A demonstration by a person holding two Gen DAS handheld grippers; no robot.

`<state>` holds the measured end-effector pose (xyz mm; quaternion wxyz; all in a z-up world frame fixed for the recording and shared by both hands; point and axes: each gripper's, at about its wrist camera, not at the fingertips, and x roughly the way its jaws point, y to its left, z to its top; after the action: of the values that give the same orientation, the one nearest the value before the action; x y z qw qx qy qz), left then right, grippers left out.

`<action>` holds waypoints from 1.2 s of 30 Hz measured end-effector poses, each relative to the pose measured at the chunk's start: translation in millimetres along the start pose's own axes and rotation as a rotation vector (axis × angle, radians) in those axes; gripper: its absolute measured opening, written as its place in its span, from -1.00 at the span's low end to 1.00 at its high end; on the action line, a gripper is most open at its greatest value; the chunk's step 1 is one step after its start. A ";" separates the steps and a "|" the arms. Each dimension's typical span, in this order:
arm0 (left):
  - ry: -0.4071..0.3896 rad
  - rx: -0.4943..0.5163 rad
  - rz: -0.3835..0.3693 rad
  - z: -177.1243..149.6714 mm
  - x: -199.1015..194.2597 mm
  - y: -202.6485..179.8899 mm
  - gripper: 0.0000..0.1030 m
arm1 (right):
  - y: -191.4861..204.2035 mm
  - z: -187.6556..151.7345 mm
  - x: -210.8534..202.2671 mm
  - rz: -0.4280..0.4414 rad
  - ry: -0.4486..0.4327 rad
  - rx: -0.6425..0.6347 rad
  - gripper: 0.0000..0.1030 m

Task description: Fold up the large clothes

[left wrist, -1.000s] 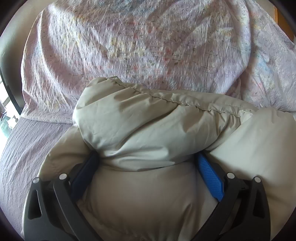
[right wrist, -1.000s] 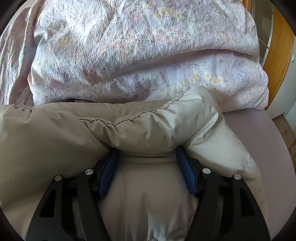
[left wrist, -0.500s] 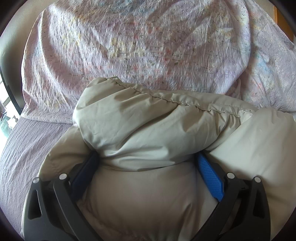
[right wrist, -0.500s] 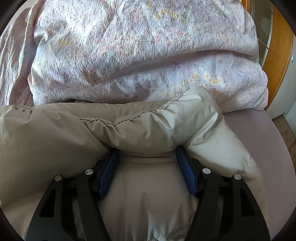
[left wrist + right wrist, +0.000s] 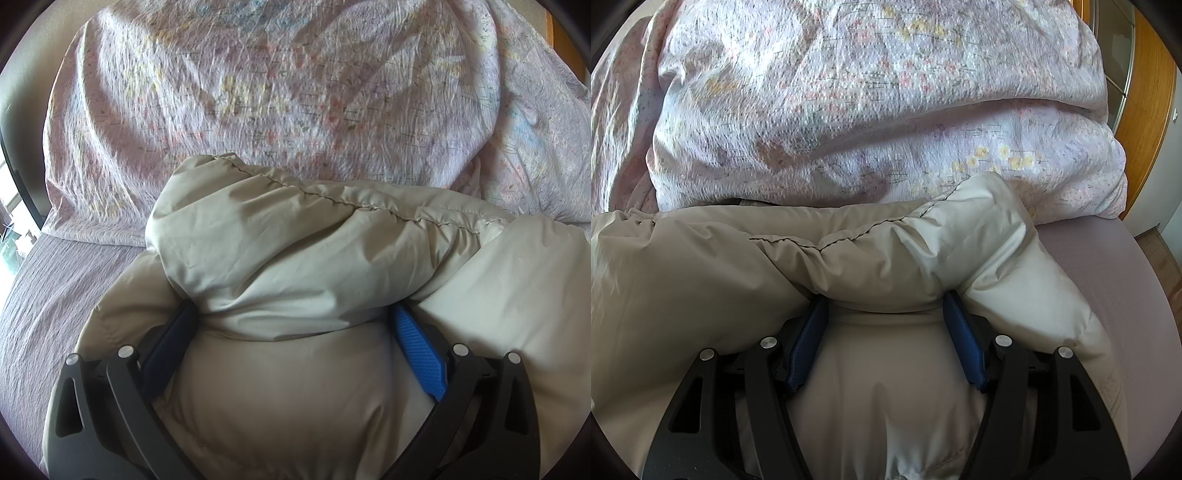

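Your left gripper (image 5: 295, 321) pinches a thick roll of the coat (image 5: 295, 240), pads buried in it. The roll's long axis runs sideways across both sets of fingers, on the bed (image 5: 48, 295). Your right gripper (image 5: 884, 314) pinches the same roll near its right end, against the quilt (image 5: 868, 110).

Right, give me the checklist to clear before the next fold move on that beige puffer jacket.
1. Left gripper clamped on the puffer jacket: ok, padding bulges between both pads.
2. Right gripper clamped on the jacket: ok, same bulge.
3. Stitched seam running level between the two grips: ok.
4. Floral duvet clear of the jacket: not ok, the jacket's far edge lies against it.
5. Bed sheet free at the right: ok.
6. Layers underneath aligned: cannot tell.
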<state>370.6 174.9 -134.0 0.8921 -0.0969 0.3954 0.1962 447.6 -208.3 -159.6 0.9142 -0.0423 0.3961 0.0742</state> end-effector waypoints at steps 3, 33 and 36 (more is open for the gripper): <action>0.009 0.003 0.000 -1.0 -0.1 0.8 0.96 | 0.9 3.2 0.9 -0.007 0.017 -0.006 0.29; 0.276 -0.138 -0.009 -40.2 -76.7 88.1 0.86 | -137.2 -9.0 -40.9 0.225 0.412 0.549 0.44; 0.299 -0.178 -0.018 -49.2 -69.4 87.4 0.84 | -130.2 -17.8 -37.8 0.260 0.430 0.594 0.41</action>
<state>258.1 218.8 -116.9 0.8128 -0.2072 0.5040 0.2059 431.3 -342.9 -141.7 0.7656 0.2601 0.5851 0.0611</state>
